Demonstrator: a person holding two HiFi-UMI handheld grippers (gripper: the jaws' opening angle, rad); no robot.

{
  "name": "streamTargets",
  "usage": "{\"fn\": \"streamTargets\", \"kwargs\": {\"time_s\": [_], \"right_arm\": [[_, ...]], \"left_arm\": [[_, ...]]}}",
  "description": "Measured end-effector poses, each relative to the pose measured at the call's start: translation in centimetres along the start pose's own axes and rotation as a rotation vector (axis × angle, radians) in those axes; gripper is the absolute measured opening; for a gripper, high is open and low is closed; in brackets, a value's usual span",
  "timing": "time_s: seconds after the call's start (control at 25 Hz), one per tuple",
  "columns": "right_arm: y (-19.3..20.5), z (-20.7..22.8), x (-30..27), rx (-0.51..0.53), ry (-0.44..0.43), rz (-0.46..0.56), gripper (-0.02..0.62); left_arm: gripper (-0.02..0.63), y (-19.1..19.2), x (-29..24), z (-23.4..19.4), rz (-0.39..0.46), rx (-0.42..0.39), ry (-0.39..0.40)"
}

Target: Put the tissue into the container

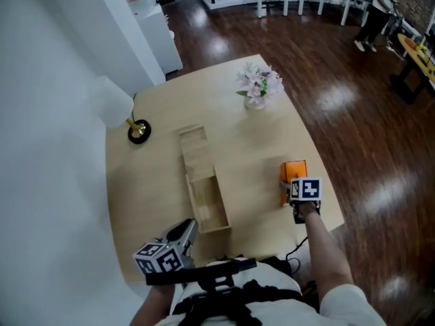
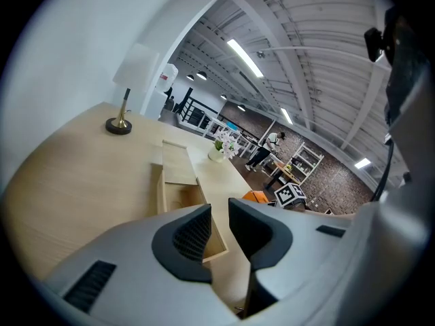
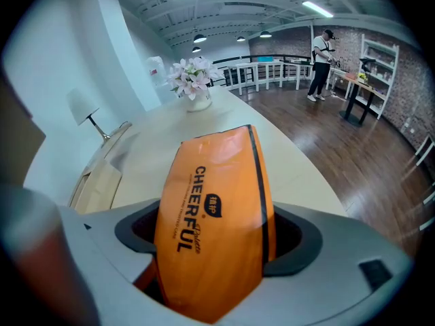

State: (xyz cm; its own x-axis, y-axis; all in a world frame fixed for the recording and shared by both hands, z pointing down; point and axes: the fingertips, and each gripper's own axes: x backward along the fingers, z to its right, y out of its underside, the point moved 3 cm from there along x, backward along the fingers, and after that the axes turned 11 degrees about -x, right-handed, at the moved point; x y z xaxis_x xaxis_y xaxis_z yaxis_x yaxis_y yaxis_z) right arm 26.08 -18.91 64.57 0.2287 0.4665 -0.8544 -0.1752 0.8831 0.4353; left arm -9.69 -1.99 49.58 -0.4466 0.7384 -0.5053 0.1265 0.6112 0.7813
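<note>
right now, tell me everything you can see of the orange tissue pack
The orange plastic-wrapped tissue pack looks soft and glossy, with a black stripe and dark print reading CHEERFUL. It bulges, pinched at both sides between the jaws of the right gripper, near the right edge of the pale wooden table.

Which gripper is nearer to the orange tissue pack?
Right. The right gripper has the orange tissue pack between its jaws; the left gripper hovers apart, near the wooden container's open end.

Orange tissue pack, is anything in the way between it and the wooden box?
Nothing visible does. Only bare table lies between the orange tissue pack and the wooden box. Its lid covers the far half; the near half is open.
</note>
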Motion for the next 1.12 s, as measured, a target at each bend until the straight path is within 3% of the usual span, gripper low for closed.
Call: {"fn": "streamTargets", "kwargs": {"time_s": [0.48, 1.12], "right_arm": [[-1.6, -2.0, 3.9, 0.030, -0.017, 0.064, 0.437], [-1.9, -10.7, 7.5, 0.129, -0.088, 0.108, 0.436]], "left_arm": [[0.084, -0.4, 0.8, -0.3, 0.037, -0.012, -0.013], [0.084, -0.5, 3.7, -2.0, 0.073, -0.054, -0.050]]}}
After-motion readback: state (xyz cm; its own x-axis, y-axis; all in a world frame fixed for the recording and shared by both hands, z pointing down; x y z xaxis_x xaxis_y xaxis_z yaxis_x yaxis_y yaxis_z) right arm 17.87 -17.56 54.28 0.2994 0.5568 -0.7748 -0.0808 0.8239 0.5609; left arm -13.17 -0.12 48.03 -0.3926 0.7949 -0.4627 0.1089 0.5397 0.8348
